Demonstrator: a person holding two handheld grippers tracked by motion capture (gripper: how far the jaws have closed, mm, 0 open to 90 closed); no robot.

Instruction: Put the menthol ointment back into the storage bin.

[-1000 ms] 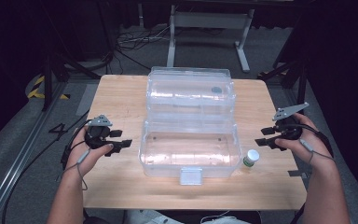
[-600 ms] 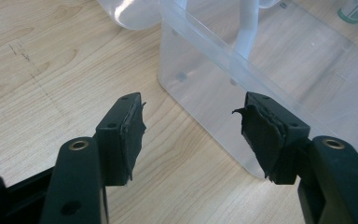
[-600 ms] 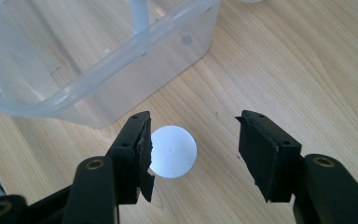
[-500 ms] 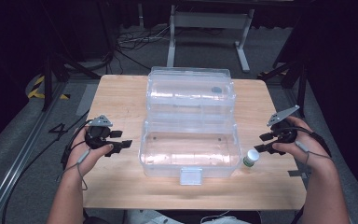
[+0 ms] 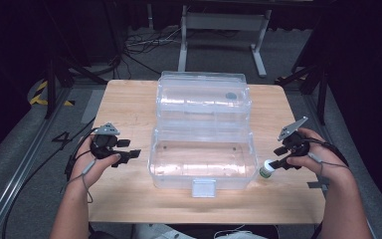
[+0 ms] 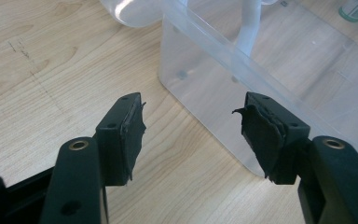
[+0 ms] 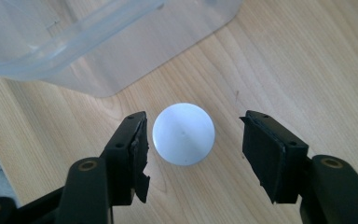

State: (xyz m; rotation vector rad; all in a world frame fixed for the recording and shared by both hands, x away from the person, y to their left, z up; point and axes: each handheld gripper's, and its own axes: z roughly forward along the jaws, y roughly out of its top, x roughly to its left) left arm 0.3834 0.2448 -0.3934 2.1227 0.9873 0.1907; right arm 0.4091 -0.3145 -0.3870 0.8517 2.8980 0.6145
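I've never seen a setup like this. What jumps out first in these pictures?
A big clear plastic box with its lid thrown open sits mid-table on the wooden table. Beside its right end stands a small white-capped bottle, and the right gripper is poised over it, jaws open either side of the cap. The left gripper is held open at the box's left end, gripping nothing.

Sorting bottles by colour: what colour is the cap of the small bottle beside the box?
White; the bottle cap shows best in the right gripper view.
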